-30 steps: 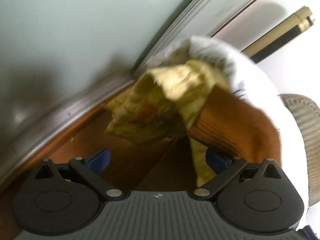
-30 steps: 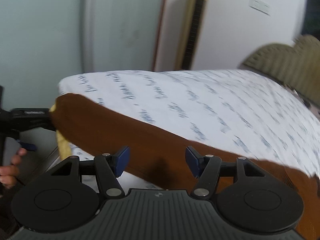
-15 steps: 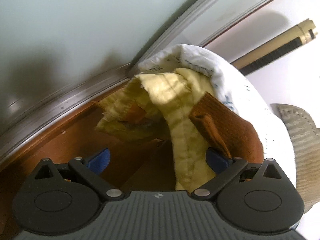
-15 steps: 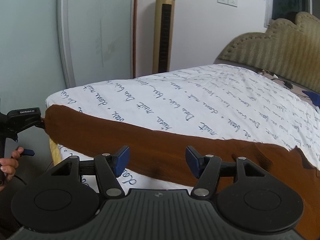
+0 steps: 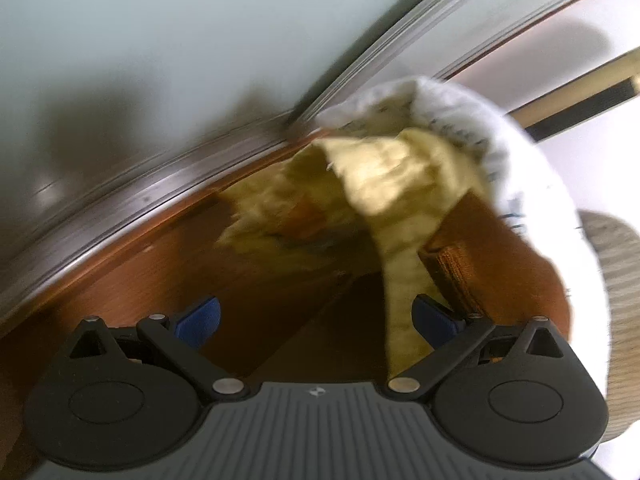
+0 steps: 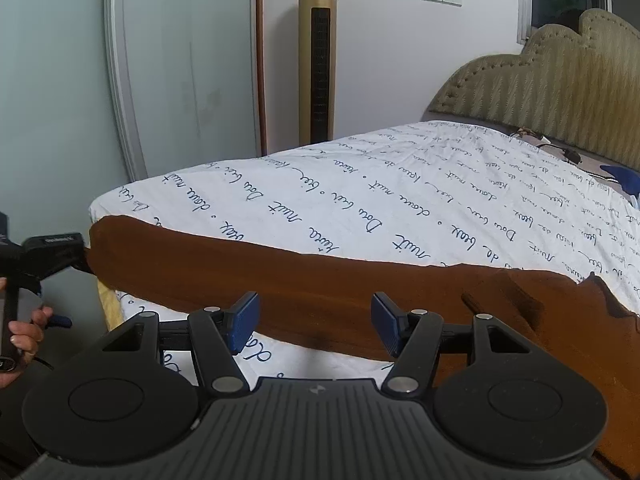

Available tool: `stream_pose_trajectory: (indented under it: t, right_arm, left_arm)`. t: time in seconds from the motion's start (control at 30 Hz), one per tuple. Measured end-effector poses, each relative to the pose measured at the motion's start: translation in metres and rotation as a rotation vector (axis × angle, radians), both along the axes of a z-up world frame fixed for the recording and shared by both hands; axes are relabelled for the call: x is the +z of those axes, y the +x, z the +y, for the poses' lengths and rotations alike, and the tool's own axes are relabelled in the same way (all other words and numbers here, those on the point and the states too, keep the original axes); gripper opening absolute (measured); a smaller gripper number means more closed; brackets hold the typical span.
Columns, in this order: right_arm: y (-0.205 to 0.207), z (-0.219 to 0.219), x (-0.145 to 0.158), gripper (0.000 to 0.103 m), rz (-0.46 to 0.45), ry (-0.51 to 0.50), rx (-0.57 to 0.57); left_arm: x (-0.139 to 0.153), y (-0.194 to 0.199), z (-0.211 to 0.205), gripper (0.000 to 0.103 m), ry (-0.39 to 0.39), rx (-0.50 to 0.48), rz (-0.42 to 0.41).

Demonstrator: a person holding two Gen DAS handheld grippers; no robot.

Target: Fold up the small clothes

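Observation:
A brown knit garment lies stretched along the near edge of the bed. In the right wrist view my right gripper is open, its blue pads just in front of the garment's lower edge, holding nothing. In that view the left gripper sits at the garment's left end by the bed corner. In the blurred left wrist view my left gripper is open; the garment's folded end and a yellow bed layer lie by its right pad.
The bed has a white sheet with blue writing and a beige padded headboard. A gold tower fan stands against the far wall. A pale sliding door is to the left. A wooden floor lies below the bed corner.
The right gripper has pulled back and its view has steadied; the garment lies flatter along the bed edge. The left gripper's view has shifted slightly and blurred; both stay open.

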State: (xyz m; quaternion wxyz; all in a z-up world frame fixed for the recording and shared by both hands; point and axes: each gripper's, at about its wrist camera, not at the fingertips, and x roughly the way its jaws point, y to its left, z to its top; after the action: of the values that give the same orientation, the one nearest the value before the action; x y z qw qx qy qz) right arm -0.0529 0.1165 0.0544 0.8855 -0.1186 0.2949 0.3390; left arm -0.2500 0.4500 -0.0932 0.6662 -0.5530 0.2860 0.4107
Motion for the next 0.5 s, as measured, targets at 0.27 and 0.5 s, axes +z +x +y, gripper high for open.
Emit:
stream_pose_trajectory:
  t: [0.27, 0.5]
  right_arm:
    - [-0.003, -0.002, -0.001, 0.061, -0.011, 0.004, 0.006]
    - [-0.002, -0.004, -0.001, 0.061, -0.008, 0.012, 0.005]
  left_arm:
    - [-0.015, -0.022, 0.005, 0.102, -0.139, -0.023, -0.154]
    - [0.028, -0.051, -0.009, 0.102, -0.031, -0.027, -0.376]
